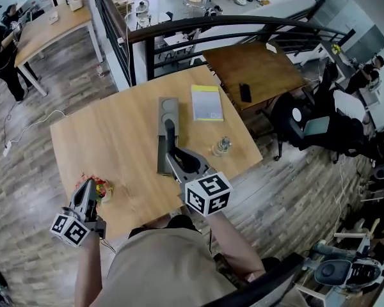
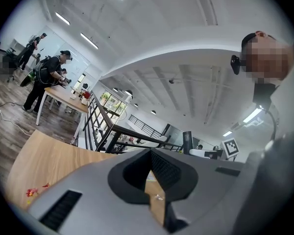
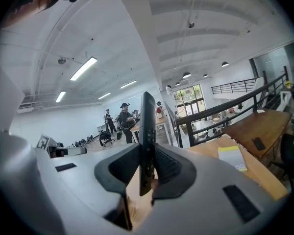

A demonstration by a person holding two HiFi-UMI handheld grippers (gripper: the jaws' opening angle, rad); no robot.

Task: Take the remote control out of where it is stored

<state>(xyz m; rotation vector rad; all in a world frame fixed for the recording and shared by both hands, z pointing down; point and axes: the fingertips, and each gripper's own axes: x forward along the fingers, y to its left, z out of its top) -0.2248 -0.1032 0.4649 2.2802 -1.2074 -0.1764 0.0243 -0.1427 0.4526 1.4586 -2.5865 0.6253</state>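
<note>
A slim black remote control [image 3: 147,131] stands on edge between the pads of my right gripper [image 3: 146,173], which is shut on its lower end. In the head view the remote [image 1: 170,133] points away from me over a long grey holder [image 1: 169,106] lying in the middle of the wooden table [image 1: 121,139]. The right gripper [image 1: 173,153] reaches over the holder's near end. My left gripper [image 1: 88,185] hovers by the table's near left corner, its tips together and nothing between them. Through its jaws [image 2: 149,153] only a sliver of tabletop shows.
A yellow-green book [image 1: 207,102] lies right of the holder, and a small glass [image 1: 222,146] stands near the table's right edge. A small colourful bundle [image 1: 102,188] sits beside the left gripper. A darker table [image 1: 269,69] with a black phone [image 1: 245,93] stands beyond, behind a black railing [image 1: 211,27].
</note>
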